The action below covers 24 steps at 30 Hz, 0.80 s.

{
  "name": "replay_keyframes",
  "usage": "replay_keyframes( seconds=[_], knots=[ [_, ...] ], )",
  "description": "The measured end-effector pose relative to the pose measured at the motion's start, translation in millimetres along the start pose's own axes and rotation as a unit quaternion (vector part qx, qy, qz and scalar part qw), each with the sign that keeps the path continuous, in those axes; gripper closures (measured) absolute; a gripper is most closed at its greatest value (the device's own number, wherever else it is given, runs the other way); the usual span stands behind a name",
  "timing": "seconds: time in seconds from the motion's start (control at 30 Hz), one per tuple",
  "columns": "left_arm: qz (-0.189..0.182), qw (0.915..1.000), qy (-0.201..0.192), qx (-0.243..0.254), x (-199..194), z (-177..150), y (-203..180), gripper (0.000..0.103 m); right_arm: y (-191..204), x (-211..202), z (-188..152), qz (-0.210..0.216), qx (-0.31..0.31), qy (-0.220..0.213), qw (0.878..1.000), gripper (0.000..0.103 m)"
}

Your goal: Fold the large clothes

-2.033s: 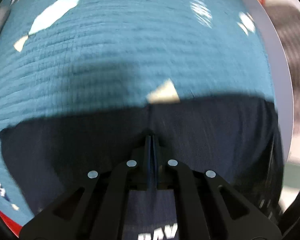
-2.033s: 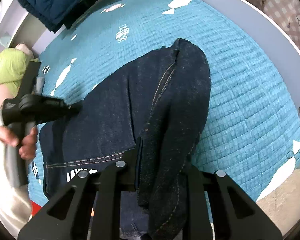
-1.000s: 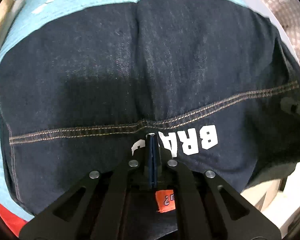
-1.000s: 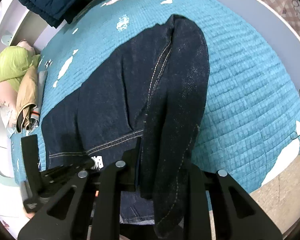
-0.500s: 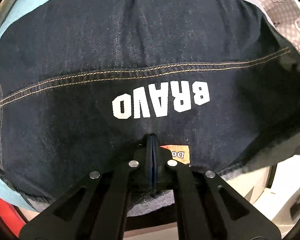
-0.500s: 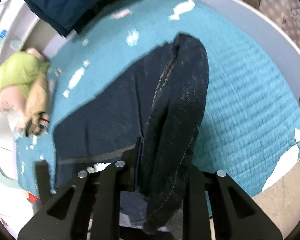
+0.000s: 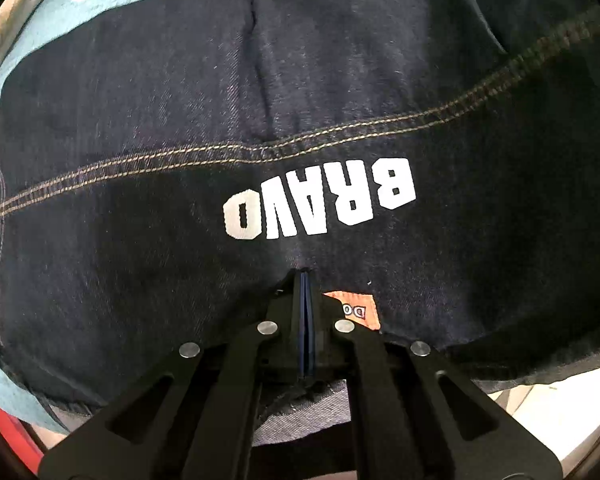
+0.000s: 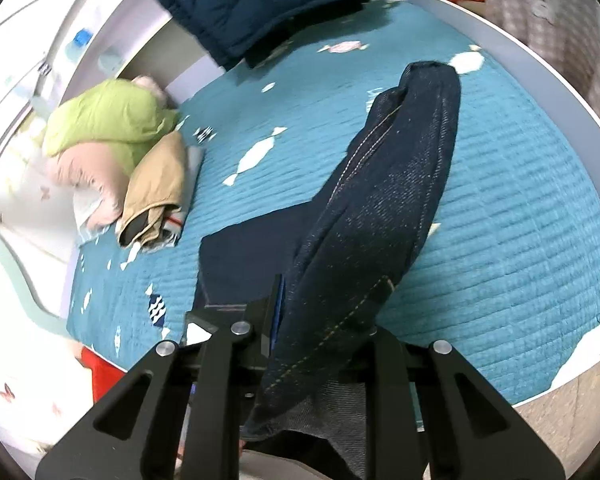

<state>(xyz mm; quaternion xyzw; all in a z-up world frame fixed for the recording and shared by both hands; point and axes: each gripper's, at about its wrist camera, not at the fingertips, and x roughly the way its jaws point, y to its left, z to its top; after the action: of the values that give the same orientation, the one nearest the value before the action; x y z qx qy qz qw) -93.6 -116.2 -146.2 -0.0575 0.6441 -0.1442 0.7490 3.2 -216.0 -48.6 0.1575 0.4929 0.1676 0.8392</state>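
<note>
The bed (image 8: 540, 200), covered with a teal quilted blanket printed with white fish, carries everything we work on, and across its near part lies the dark denim garment (image 7: 180, 100), a jacket-like piece with tan double stitching and the white word BRAVO (image 7: 320, 204) printed on it. Compared with two seconds ago, when the left view showed mostly blanket and only the garment's edge, the denim now fills nearly that whole view, and the lettering has slid up and away from the tongs over the last second; we judge that we have drawn the near hem toward the bed's edge, flattening the panel for the next fold. In the right view the long fold of denim (image 8: 388, 200) has lifted and swung, and the camera has turned to expose more of the bed's far side. Our left tongs (image 7: 305, 280) are clenched with their fingers pressed together, seemingly on the hem just beside a small orange label (image 7: 360, 312). Our right tongs (image 8: 324, 312) grip a thick bunched fold of the same denim, which rises from the fingers and drapes out over the blanket. Only the left view gives us the lettering, the seam and the label; only the right view shows the surroundings: a navy quilted jacket (image 8: 268, 4) at the far edge, and a pile of green, pink and tan clothes (image 8: 112, 168) to the left, well apart from our garment.
</note>
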Motion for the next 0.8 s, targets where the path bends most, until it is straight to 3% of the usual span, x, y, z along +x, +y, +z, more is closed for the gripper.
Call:
replay_keyframes(
  seconds=[0.07, 0.27, 0.33, 0.37, 0.53, 0.73, 0.8],
  knots=[
    [0.003, 1.0, -0.007, 0.004, -2, 4, -20, 0.101, 11, 4, -2, -0.005, -0.012, 0.007, 1.0, 0.086],
    [-0.013, 0.9994, -0.032, -0.003, -12, -10, -23, 0.101, 51, 15, -7, -0.009, -0.047, 0.041, 0.998, 0.086],
    [-0.022, 0.999, -0.038, -0.008, -15, -15, -19, 0.101, 62, 21, -8, -0.01, -0.051, 0.052, 0.997, 0.086],
    [-0.027, 0.9988, -0.041, -0.009, -15, -19, 0, 0.101, 68, 24, -8, -0.01, -0.053, 0.058, 0.997, 0.086],
    [-0.051, 0.9968, -0.059, -0.019, -33, -40, 8, 0.101, 96, 38, -11, -0.017, -0.069, 0.074, 0.995, 0.086],
    [-0.093, 0.9933, -0.056, -0.04, -52, -59, 20, 0.101, 113, 49, -8, -0.026, -0.07, 0.076, 0.994, 0.086],
    [-0.09, 0.9934, -0.049, -0.052, -65, -67, 26, 0.101, 121, 47, -6, -0.019, -0.081, 0.071, 0.994, 0.086]
  ],
)
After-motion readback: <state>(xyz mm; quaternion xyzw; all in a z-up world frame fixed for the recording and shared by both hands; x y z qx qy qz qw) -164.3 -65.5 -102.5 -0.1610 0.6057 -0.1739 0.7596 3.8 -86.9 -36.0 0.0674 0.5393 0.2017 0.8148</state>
